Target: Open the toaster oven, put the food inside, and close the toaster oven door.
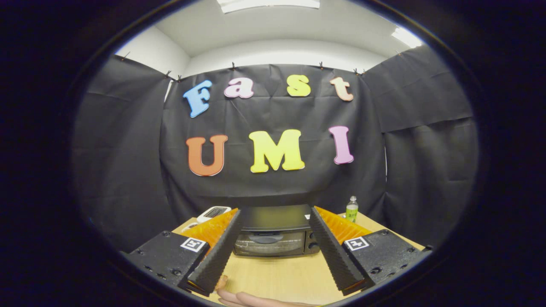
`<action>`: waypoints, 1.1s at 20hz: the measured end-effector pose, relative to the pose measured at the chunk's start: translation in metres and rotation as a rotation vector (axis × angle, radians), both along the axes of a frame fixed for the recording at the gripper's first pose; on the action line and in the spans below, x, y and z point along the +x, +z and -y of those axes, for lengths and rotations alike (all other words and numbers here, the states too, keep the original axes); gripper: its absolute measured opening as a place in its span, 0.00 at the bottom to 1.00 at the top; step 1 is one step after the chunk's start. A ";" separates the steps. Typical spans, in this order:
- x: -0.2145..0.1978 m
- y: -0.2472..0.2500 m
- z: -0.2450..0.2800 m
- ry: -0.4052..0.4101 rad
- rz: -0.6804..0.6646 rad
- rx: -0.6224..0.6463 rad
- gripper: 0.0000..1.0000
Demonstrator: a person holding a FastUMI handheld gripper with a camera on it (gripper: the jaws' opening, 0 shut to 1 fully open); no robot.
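The gripper (pixel 273 243) hangs with its ridged fingers (pixel 330 251) spread wide, grasping nothing. Framed between them, a little beyond the tips, the black toaster oven (pixel 273 232) sits on the wooden table (pixel 281 277), its door closed. To open it well, I'd say come in low and level, centred on the handle at the door's top edge, then narrow the fingers. A hand (pixel 251 298) lies flat on the table under the gripper. A green bottle (pixel 352 209) stands beside the oven.

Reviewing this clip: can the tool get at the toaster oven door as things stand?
Probably yes. The tool is open, the closed toaster oven sits ahead between its fingers, and only bare table lies between. A hand rests nearer, beneath the fingers.
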State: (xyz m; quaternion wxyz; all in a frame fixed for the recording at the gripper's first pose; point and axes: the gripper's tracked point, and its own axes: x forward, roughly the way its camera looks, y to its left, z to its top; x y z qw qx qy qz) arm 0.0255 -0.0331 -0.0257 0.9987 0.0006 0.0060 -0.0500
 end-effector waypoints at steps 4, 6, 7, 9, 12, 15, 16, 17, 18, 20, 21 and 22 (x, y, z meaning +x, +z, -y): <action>0.041 -0.020 -0.001 -0.010 0.017 -0.032 1.00; 0.065 -0.034 -0.005 0.008 -0.005 -0.027 1.00; 0.077 -0.040 -0.005 0.007 -0.025 -0.033 1.00; 0.098 -0.042 -0.003 0.001 -0.024 -0.040 1.00; 0.131 -0.067 0.000 -0.017 -0.061 -0.035 1.00; 0.154 -0.093 0.003 -0.024 -0.109 -0.064 1.00; 0.161 -0.100 0.004 -0.039 -0.115 -0.071 1.00; 0.168 -0.107 0.007 -0.049 -0.122 -0.072 1.00; 0.175 -0.116 0.007 -0.045 -0.133 -0.062 1.00; 0.190 -0.136 0.004 -0.019 -0.173 -0.050 1.00; 0.195 -0.144 0.004 -0.017 -0.185 -0.047 1.00; 0.196 -0.151 0.006 -0.025 -0.194 -0.050 1.00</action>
